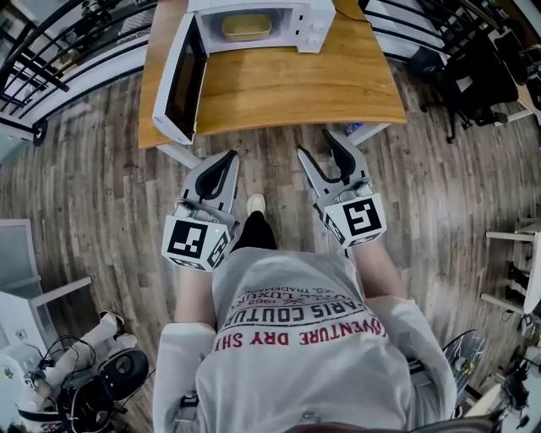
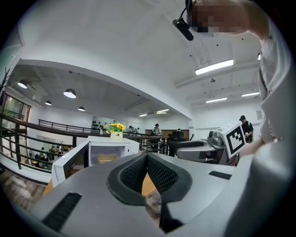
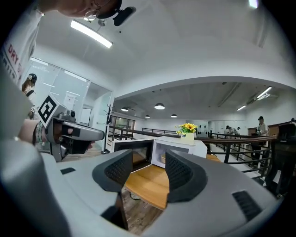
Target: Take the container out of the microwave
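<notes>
1 microwave (image 1: 314, 21) w/ 1 container (image 1: 246, 27) inside; left claw (image 1: 230, 157) together, right claw (image 1: 313, 142) apart & empty.

Head view looks steeply down, gripper views level from well back, all sharing microwave (image 1: 314, 21)

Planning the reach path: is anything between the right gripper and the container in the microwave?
Nothing visible. The microwave door is swung open to the left, the container sits in the open cavity, and only bare table lies between it and the open right gripper.
</notes>
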Action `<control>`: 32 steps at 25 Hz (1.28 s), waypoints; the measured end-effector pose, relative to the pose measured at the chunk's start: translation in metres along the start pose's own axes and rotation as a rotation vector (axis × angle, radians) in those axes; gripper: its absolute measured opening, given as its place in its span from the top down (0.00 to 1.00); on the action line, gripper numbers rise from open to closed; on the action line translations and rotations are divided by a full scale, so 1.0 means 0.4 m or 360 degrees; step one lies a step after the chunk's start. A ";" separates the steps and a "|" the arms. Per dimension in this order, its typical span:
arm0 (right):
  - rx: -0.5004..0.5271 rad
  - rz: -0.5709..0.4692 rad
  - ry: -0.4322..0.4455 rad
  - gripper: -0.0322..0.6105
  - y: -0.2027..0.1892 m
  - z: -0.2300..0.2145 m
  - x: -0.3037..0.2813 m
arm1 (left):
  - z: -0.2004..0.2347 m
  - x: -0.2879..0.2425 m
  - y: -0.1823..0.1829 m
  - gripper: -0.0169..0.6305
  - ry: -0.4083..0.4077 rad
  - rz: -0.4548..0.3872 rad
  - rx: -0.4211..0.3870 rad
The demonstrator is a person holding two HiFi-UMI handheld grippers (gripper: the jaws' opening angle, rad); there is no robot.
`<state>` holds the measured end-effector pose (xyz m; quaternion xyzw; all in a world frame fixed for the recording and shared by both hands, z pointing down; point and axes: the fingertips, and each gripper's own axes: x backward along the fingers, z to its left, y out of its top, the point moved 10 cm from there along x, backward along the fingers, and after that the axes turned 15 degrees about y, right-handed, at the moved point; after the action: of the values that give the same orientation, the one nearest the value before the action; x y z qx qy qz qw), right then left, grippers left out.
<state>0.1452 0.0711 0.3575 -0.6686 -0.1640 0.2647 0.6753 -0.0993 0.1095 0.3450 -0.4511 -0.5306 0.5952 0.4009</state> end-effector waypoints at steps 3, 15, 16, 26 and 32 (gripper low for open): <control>-0.0013 0.0021 -0.0008 0.62 0.019 -0.070 -0.105 | 0.070 -0.109 0.022 0.95 -0.0018 0.0000 -0.0016; -0.0062 0.0184 0.0021 0.62 0.029 -0.270 -0.419 | 0.249 -0.414 0.042 0.95 -0.0130 0.0066 -0.0078; -0.0066 0.0203 0.0026 0.62 0.023 -0.283 -0.433 | 0.255 -0.430 0.039 0.95 -0.0129 0.0071 -0.0072; -0.0049 0.0384 0.0195 0.62 -0.020 -0.453 -0.570 | 0.269 -0.564 0.014 0.95 -0.0052 0.0174 -0.0066; 0.0001 0.0602 0.0449 0.62 -0.073 -0.528 -0.692 | 0.284 -0.618 -0.002 0.95 0.0102 0.0203 -0.0027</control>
<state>0.0476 -0.2599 0.4120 -0.7177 0.0602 0.2903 0.6301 -0.1415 -0.1574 0.3769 -0.5061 -0.4927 0.6003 0.3752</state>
